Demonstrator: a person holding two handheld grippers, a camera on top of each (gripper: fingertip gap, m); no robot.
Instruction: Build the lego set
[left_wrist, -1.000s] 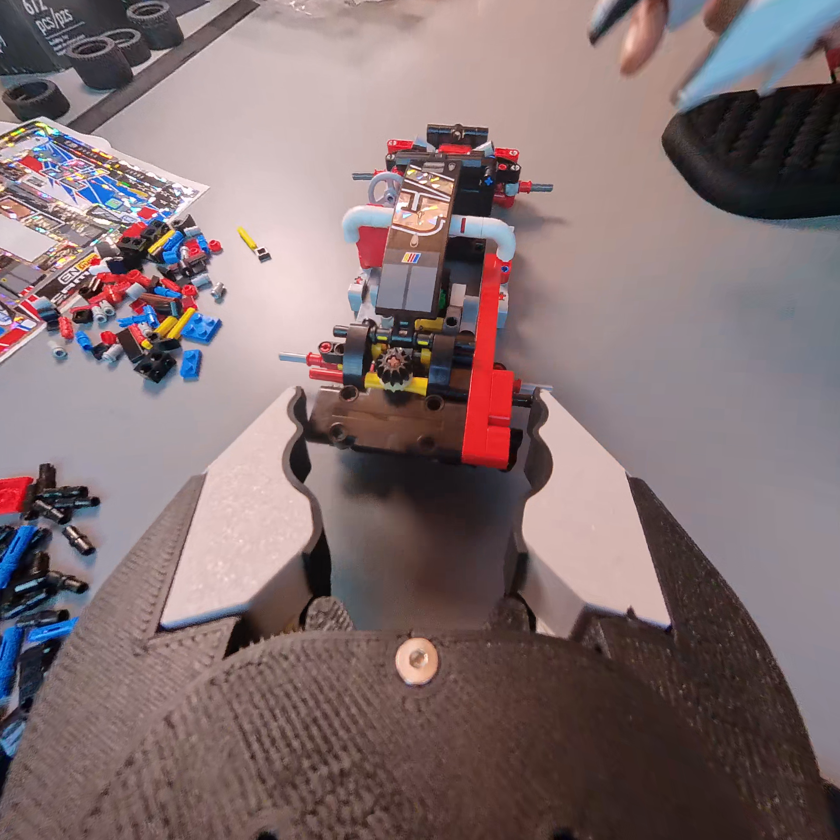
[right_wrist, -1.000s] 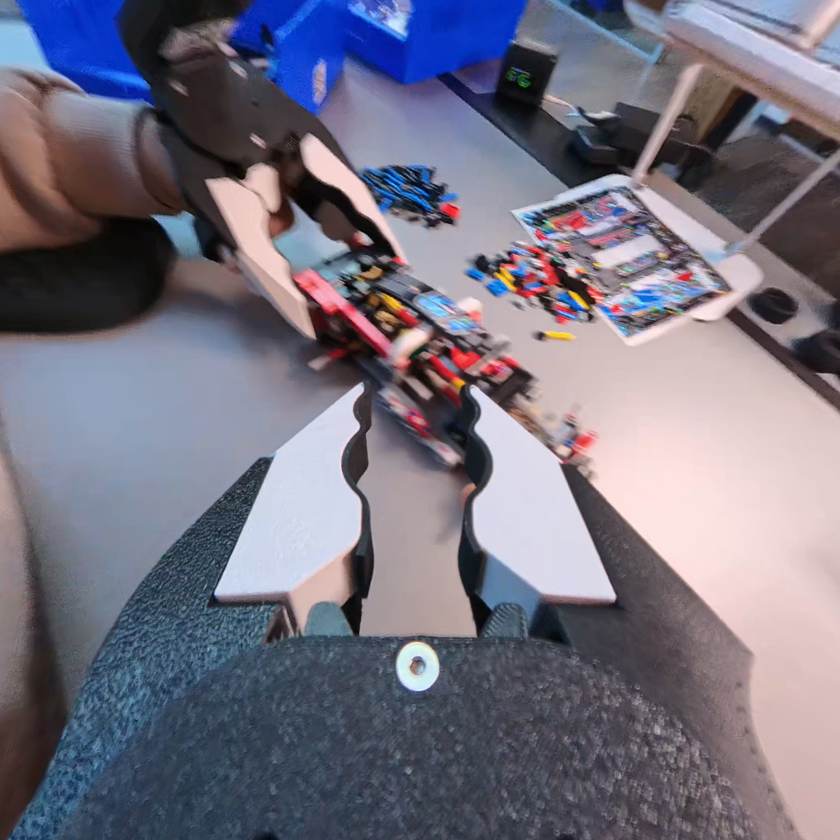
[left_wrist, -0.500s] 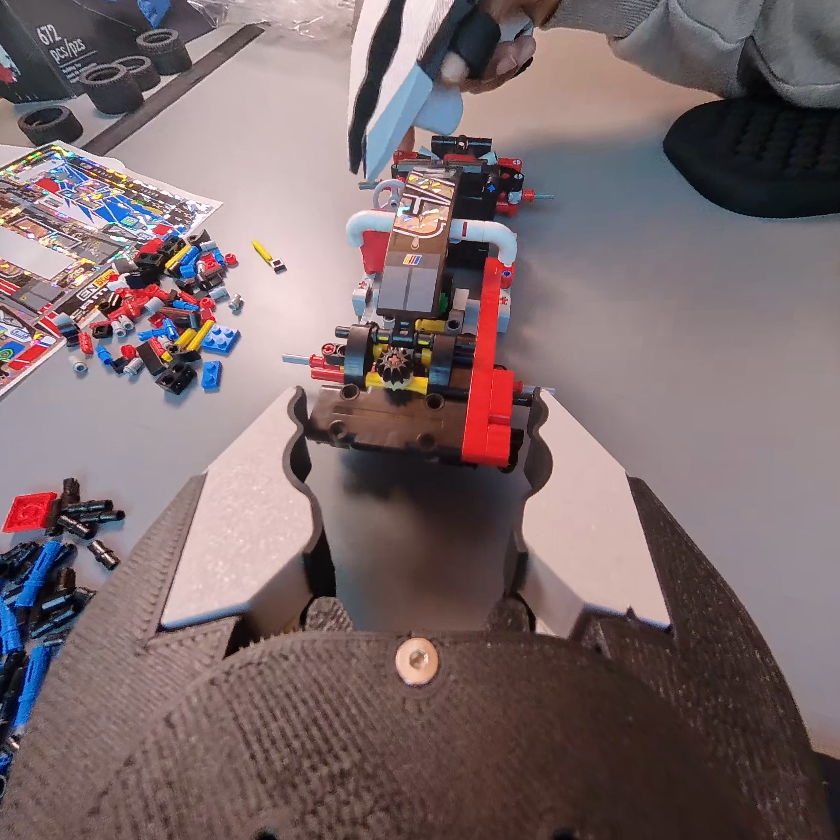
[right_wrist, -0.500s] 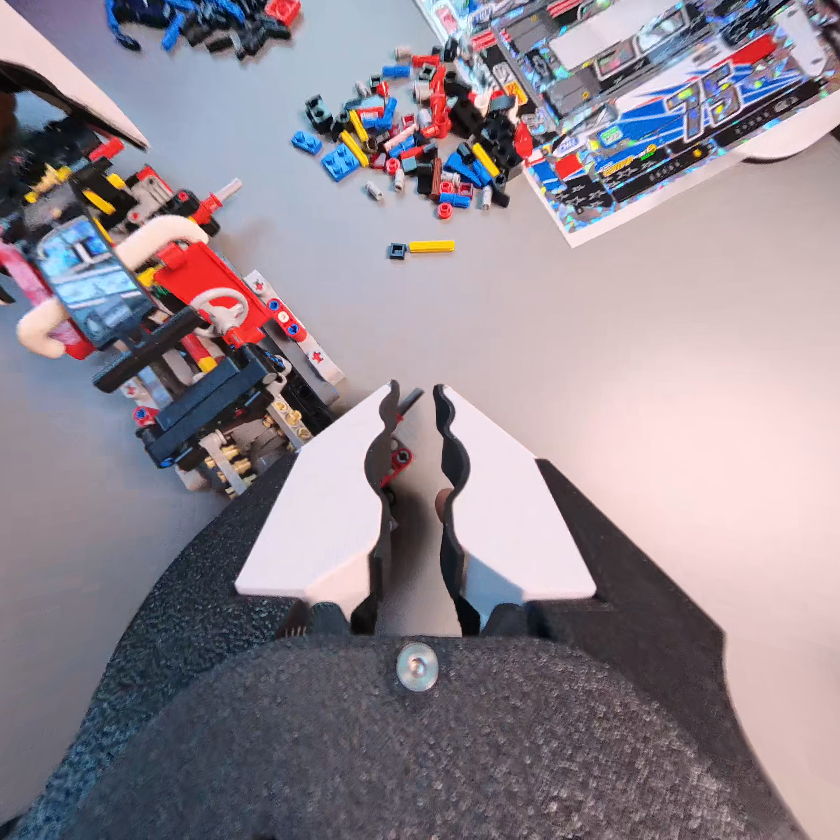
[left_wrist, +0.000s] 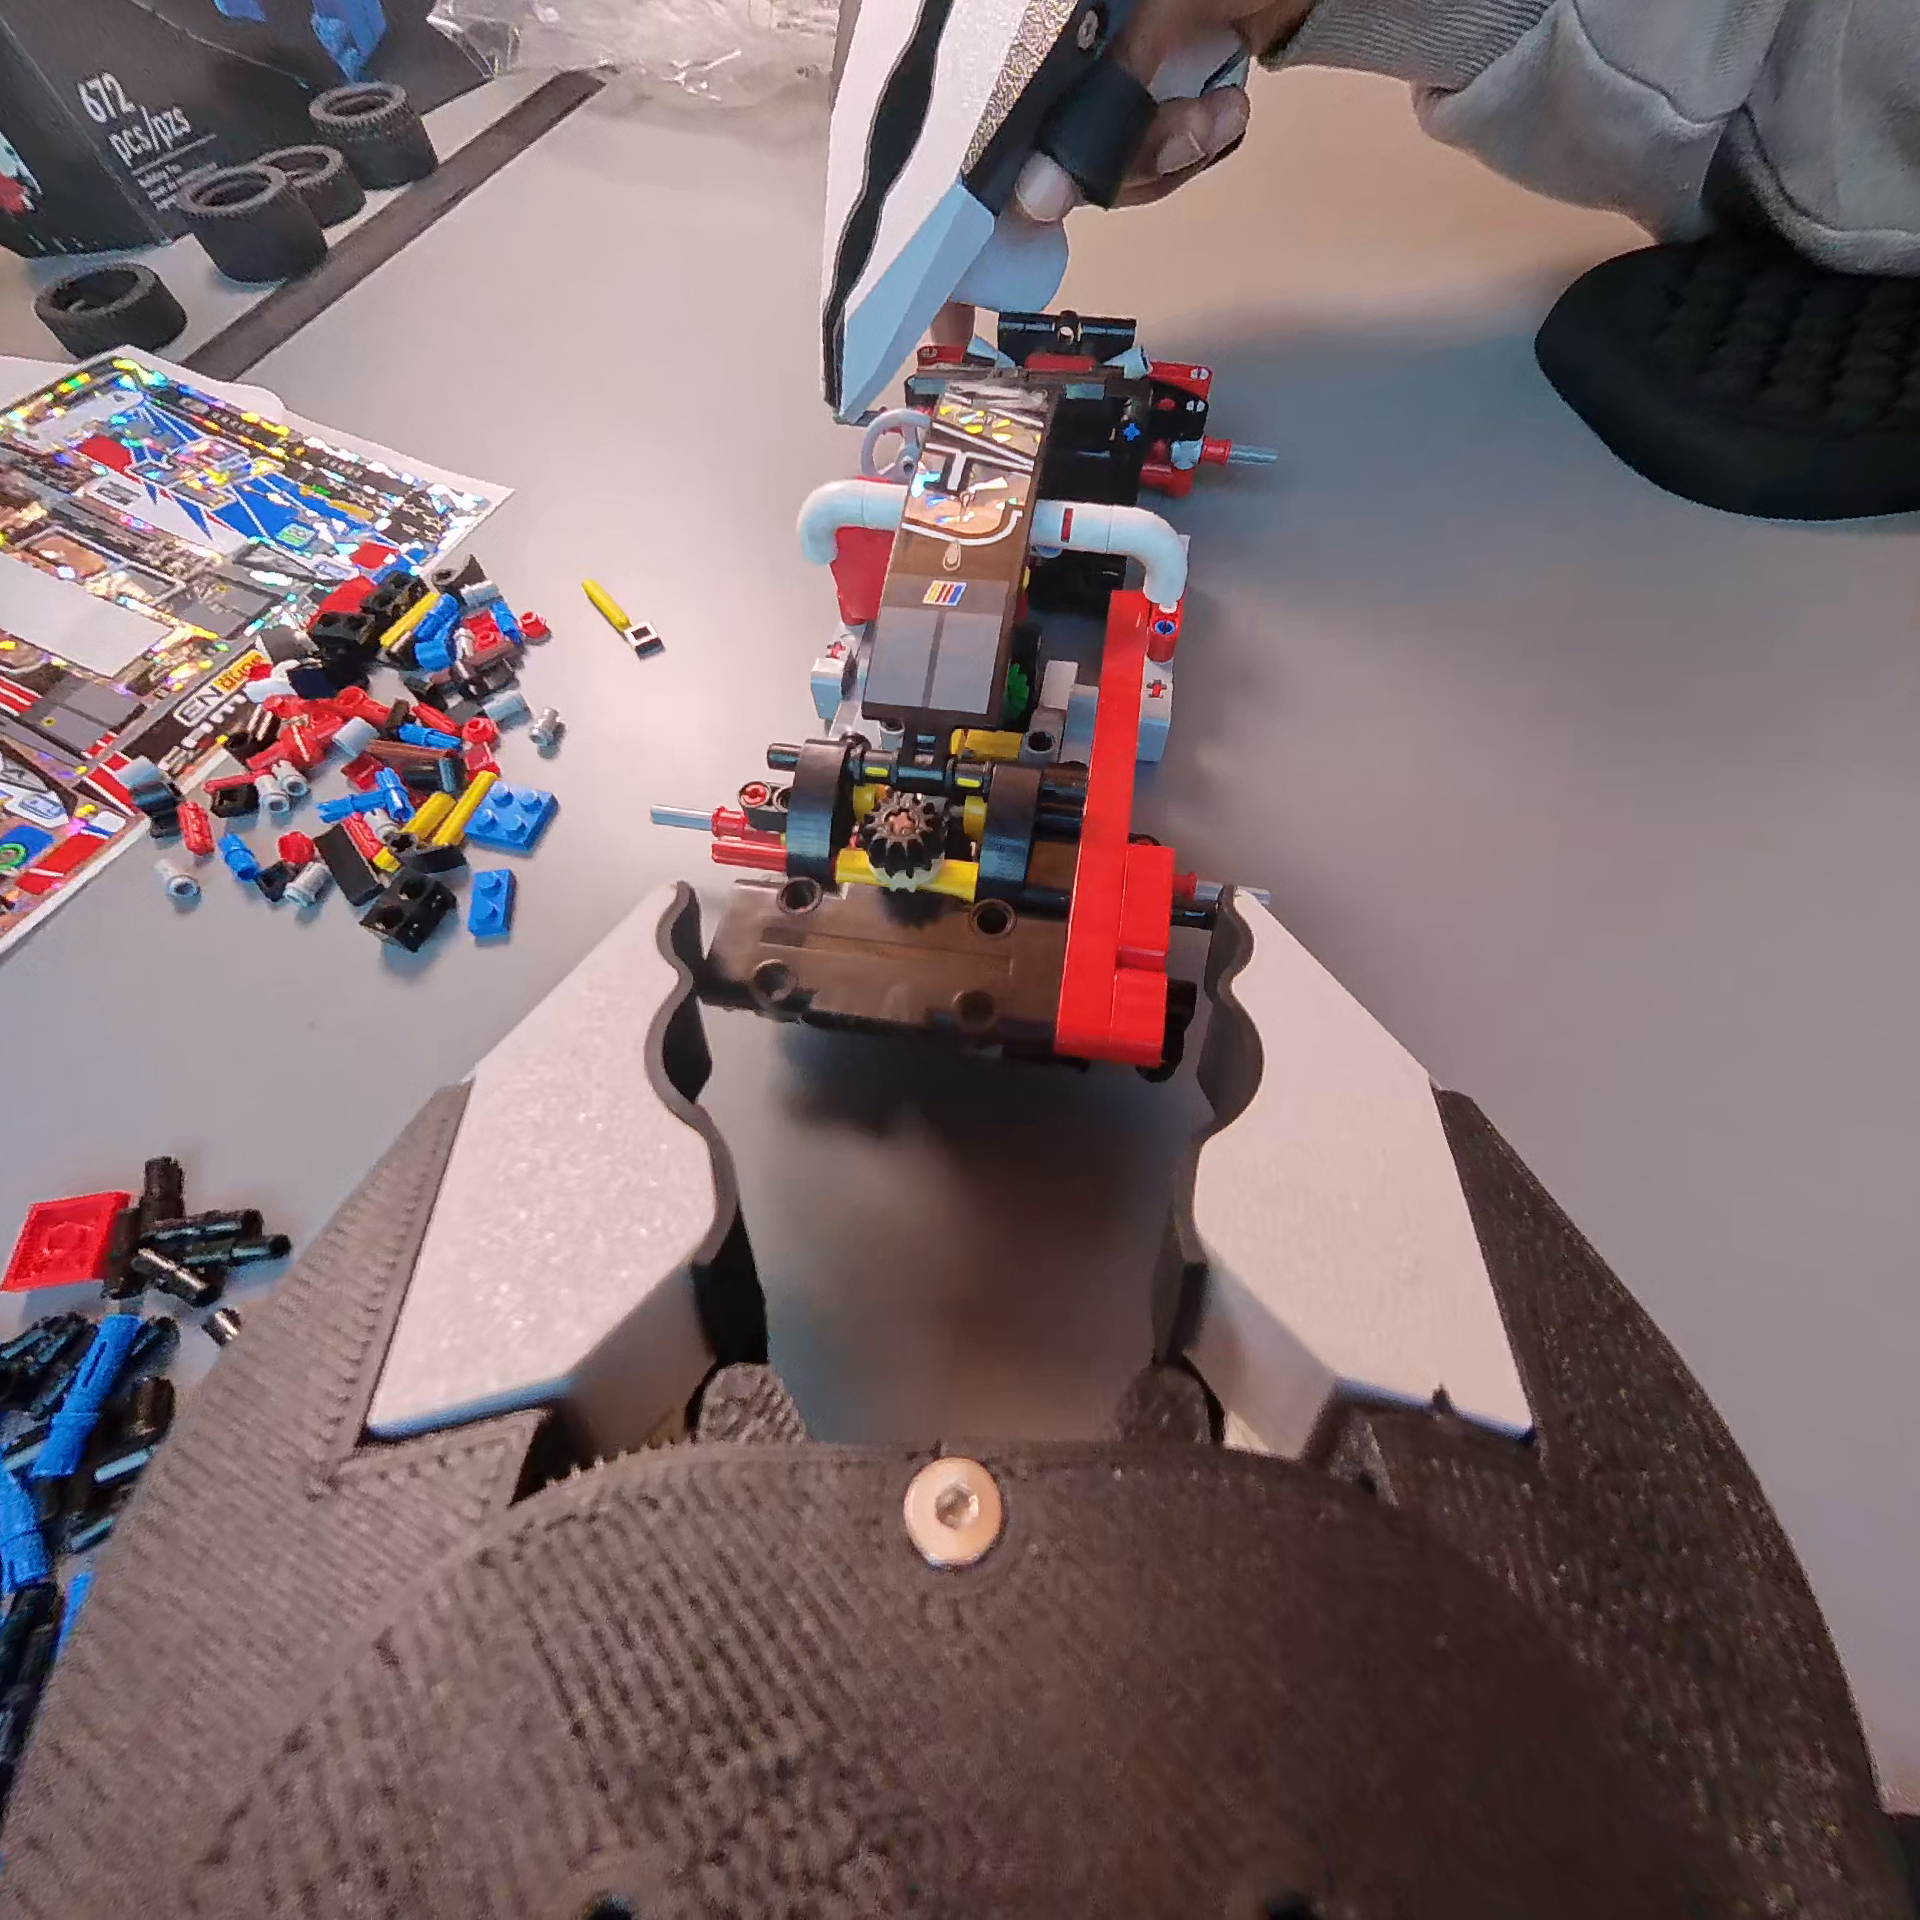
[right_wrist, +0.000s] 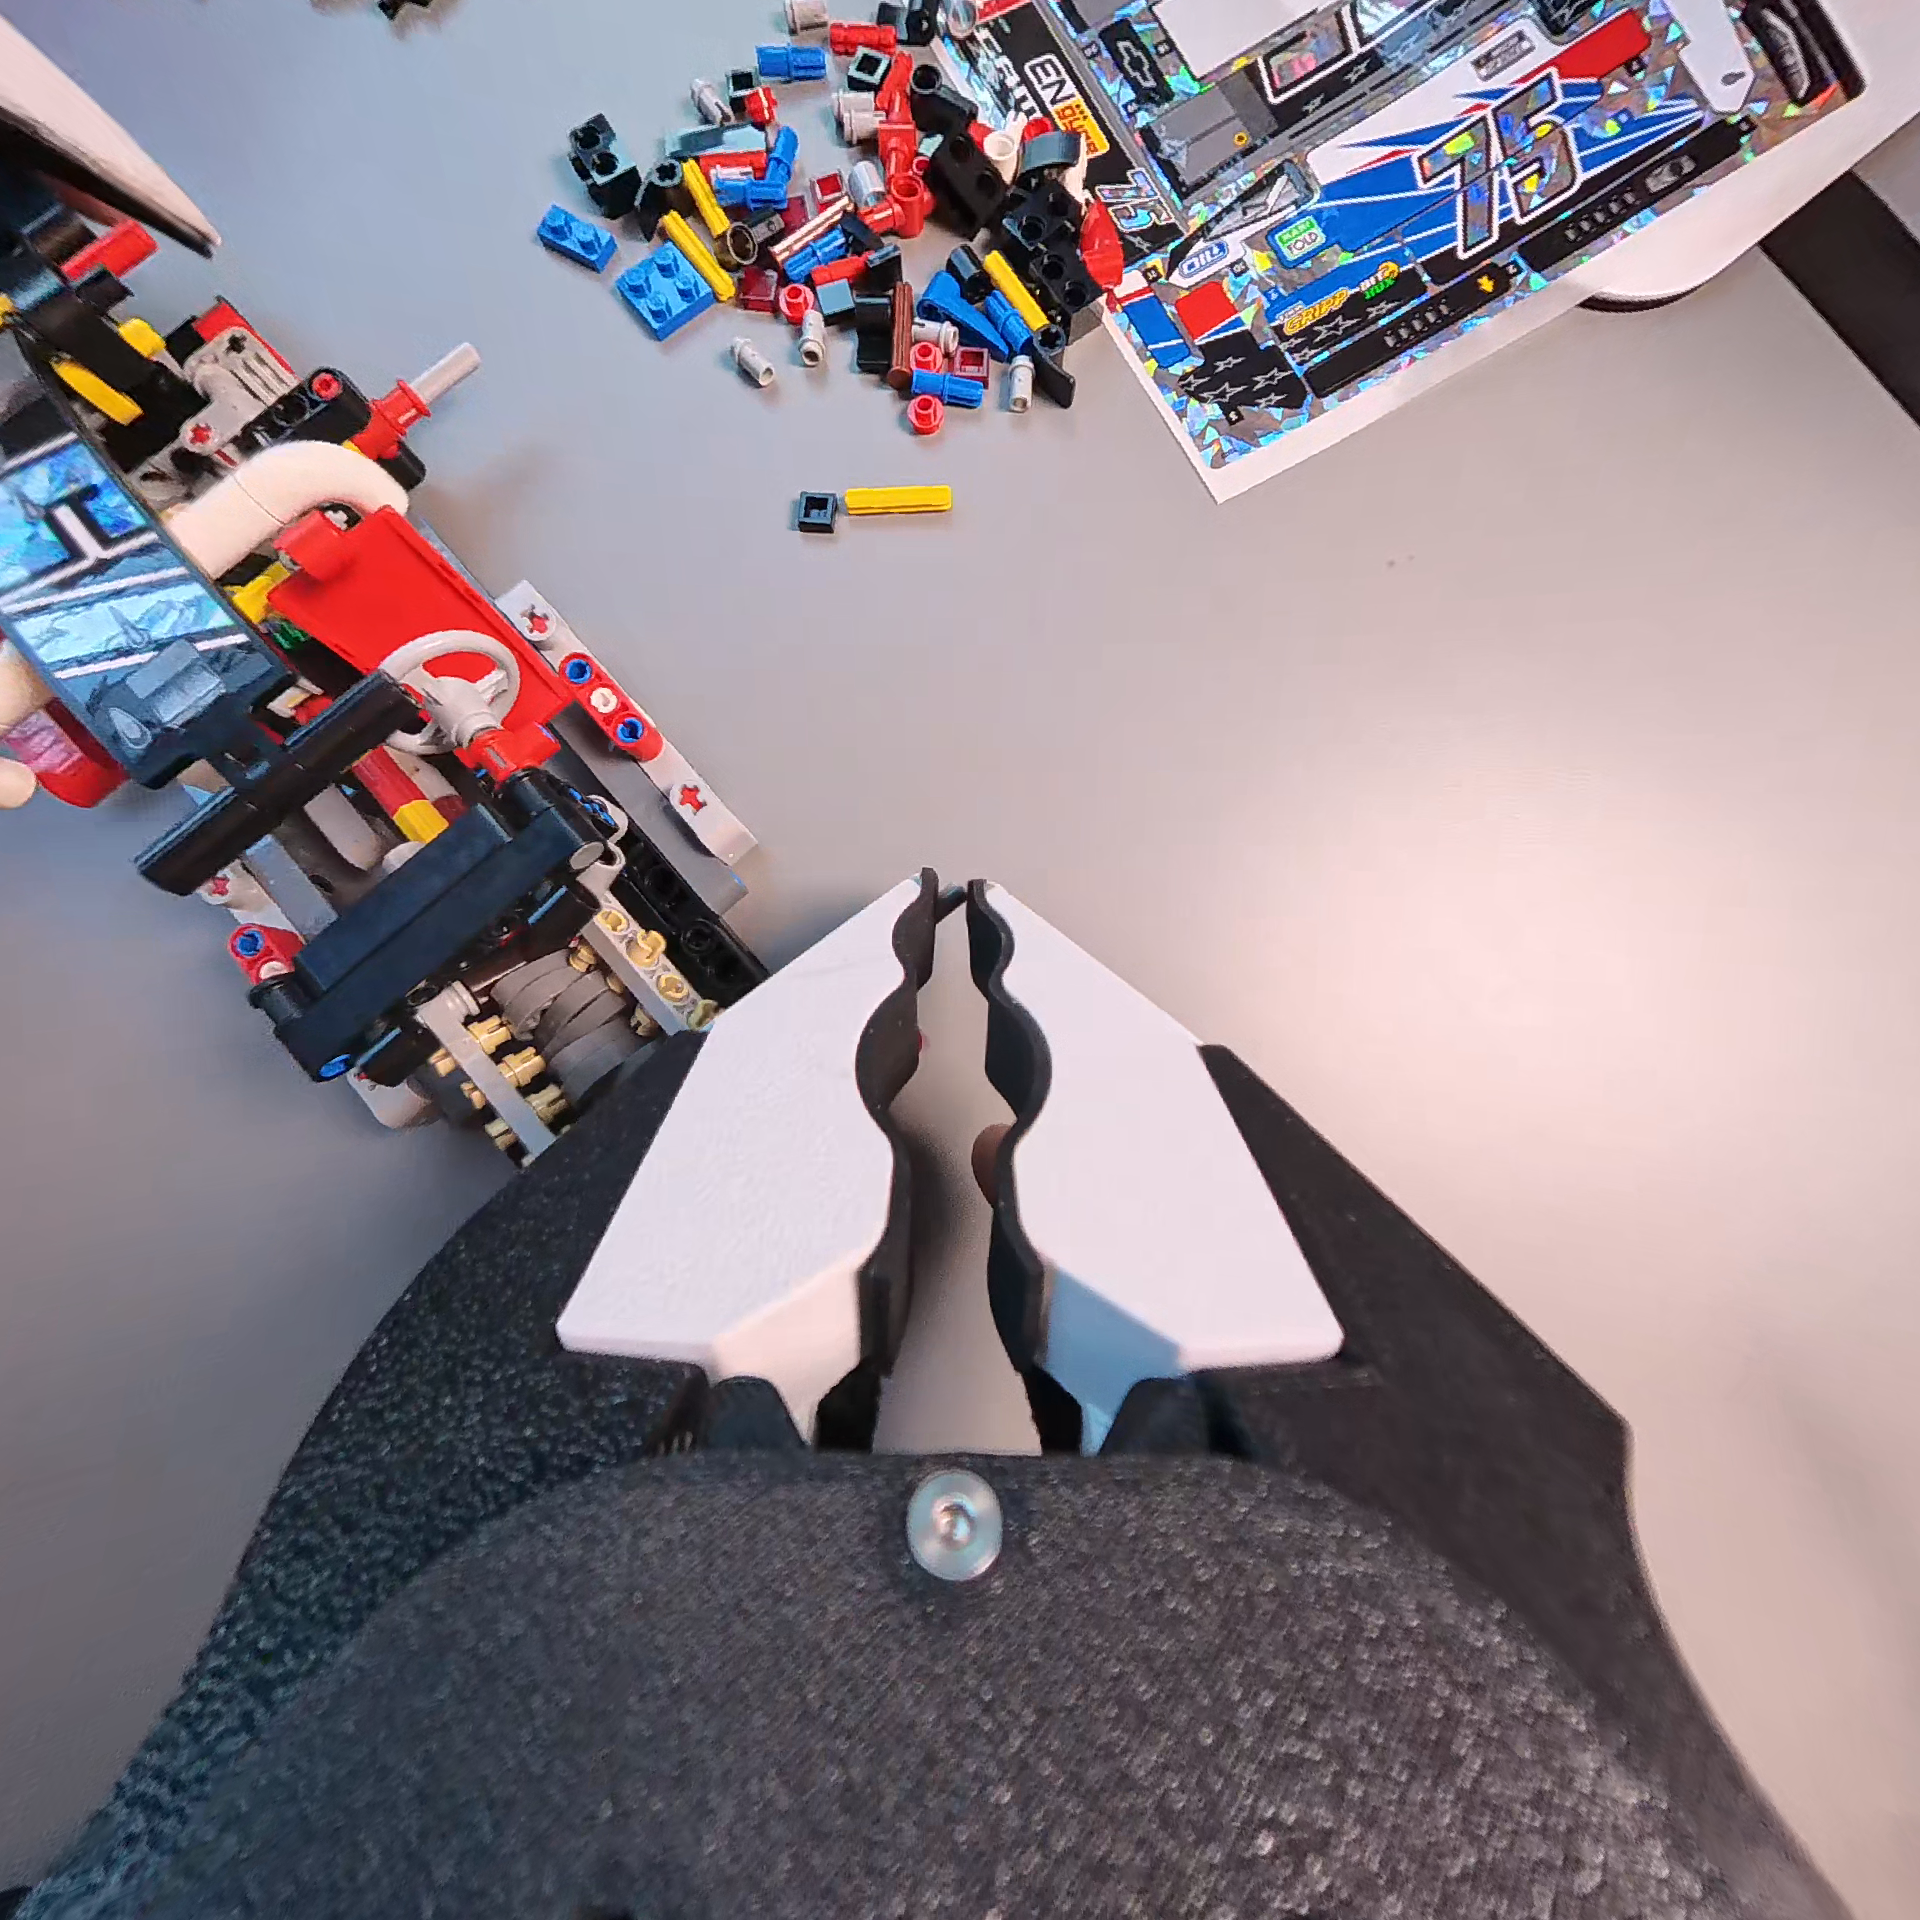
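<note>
Narrowing since half a second ago, right tool (right_wrist: 948, 896) nearly pinched at chassis (left_wrist: 977, 727) twelve-o'clock end; contents unclear. Left tool (left_wrist: 951, 940) stays wide, clamping six-o'clock end, likely bracing for pin work.

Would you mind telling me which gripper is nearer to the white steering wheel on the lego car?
Right. The right gripper has its tips just beside the steering wheel at the car's far end, while the left gripper brackets the car's opposite end.
</note>
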